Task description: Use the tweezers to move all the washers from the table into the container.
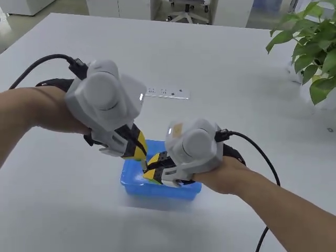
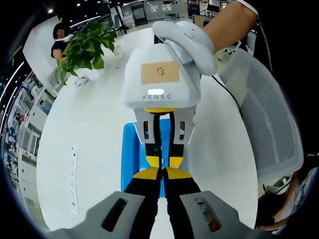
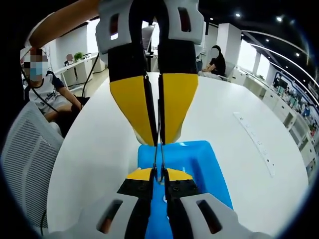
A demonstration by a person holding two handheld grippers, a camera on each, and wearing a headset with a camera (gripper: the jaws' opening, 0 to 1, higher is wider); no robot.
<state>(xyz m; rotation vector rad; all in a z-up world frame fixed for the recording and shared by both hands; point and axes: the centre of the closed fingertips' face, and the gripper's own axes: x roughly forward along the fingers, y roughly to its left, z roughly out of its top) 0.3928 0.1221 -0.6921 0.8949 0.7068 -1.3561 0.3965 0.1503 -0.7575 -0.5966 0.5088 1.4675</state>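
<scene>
The blue container point(image 1: 135, 185) sits on the white table, under both grippers. My left gripper point(image 1: 140, 155) reaches down from the left and my right gripper point(image 1: 150, 174) from the right; their yellow-and-black jaws meet tip to tip over the container. In the right gripper view, thin metal tweezers point(image 3: 158, 149) run between my right gripper point(image 3: 159, 175) and the left gripper's jaws above it. Both pairs of jaws are shut on them, over the container point(image 3: 199, 164). The left gripper point(image 2: 163, 174) faces the right gripper head-on, with the container point(image 2: 130, 154) below. I see no washers.
A white power strip point(image 1: 168, 93) lies on the table beyond the grippers. A potted plant point(image 1: 310, 47) stands at the right edge. A mesh chair point(image 2: 269, 129) stands beside the table. People sit at other desks around the room. Cables trail from both grippers.
</scene>
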